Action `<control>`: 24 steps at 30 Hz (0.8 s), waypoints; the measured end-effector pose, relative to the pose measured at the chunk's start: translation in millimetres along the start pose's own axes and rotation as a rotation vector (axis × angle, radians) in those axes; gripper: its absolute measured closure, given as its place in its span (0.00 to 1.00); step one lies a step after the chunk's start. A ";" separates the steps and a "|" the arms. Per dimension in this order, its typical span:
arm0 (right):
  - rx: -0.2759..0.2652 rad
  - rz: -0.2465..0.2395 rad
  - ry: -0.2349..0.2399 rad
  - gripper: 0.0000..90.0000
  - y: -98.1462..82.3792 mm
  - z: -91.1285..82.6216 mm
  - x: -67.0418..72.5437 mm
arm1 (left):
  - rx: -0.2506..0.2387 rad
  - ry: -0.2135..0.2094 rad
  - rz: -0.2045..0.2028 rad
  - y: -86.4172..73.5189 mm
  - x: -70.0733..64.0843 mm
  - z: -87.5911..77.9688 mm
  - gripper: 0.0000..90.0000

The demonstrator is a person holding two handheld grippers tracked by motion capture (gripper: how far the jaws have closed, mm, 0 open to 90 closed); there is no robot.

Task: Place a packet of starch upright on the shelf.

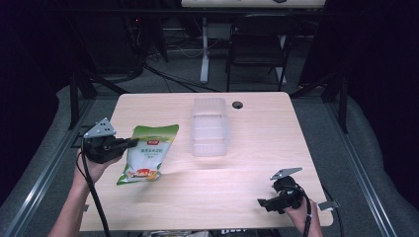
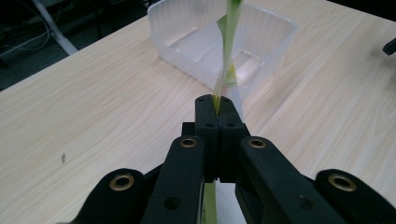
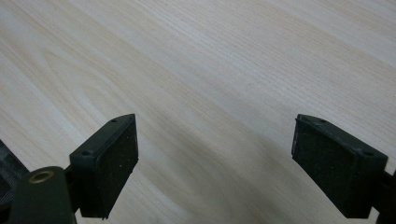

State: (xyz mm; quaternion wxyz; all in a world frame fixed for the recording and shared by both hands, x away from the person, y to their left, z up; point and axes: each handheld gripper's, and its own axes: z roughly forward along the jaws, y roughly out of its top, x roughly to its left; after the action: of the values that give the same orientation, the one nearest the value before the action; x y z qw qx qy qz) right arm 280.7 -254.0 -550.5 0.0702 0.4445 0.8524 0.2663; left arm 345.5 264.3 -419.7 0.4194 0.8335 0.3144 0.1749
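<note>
Left of the clear tub (image 1: pixel 211 126), the left hand-held gripper (image 1: pixel 129 143) pinches the green pouch (image 1: pixel 148 154) by its edge, apparently carrying it. Next: swing it over the tub. The right hand-held gripper (image 1: pixel 263 203) rests wide open at the desk's (image 1: pixel 257 148) near right corner.

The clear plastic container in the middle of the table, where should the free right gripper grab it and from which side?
Probably the near short wall of the clear plastic container, coming from above with one jaw inside and one outside. It sits open side up, so its thin upright rim is exposed. The right gripper has its jaws wide open; the left gripper holds the green pouch.
</note>
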 end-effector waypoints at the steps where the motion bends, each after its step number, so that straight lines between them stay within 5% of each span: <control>1: -0.002 0.002 0.001 0.16 -0.2 0.0 -0.1 | 0.002 0.007 0.005 1.8 -0.2 0.8 1.00; 24: 0.003 0.001 -0.003 0.16 -0.1 -0.2 -1.3 | 0.005 0.053 0.061 48.8 17.4 15.6 1.00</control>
State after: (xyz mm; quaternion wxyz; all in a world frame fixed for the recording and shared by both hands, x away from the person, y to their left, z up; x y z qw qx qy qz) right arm 281.3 -255.2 -550.5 0.0708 0.4455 0.8525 0.2642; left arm 385.5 244.8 -388.9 0.4032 0.8389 0.3004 0.2085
